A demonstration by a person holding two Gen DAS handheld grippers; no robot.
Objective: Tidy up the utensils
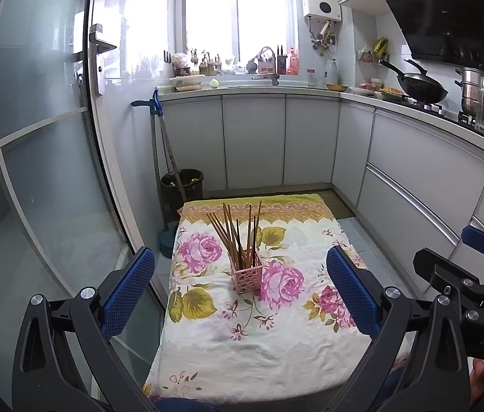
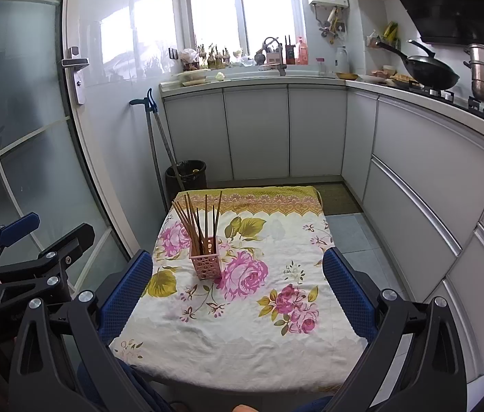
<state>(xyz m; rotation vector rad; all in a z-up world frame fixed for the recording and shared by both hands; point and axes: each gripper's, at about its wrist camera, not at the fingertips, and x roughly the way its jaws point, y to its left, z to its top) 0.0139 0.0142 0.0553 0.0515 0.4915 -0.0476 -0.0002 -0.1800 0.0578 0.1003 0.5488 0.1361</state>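
Both my grippers, left (image 1: 240,295) and right (image 2: 238,292), gape empty; chopsticks (image 1: 238,233) look light, stiff, slippery; I'd pinch mid-shaft above the holder (image 1: 247,274).

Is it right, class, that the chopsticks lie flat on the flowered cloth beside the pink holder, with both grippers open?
No. The chopsticks stand upright inside the pink holder, as both wrist views show. The left gripper and right gripper are indeed open.
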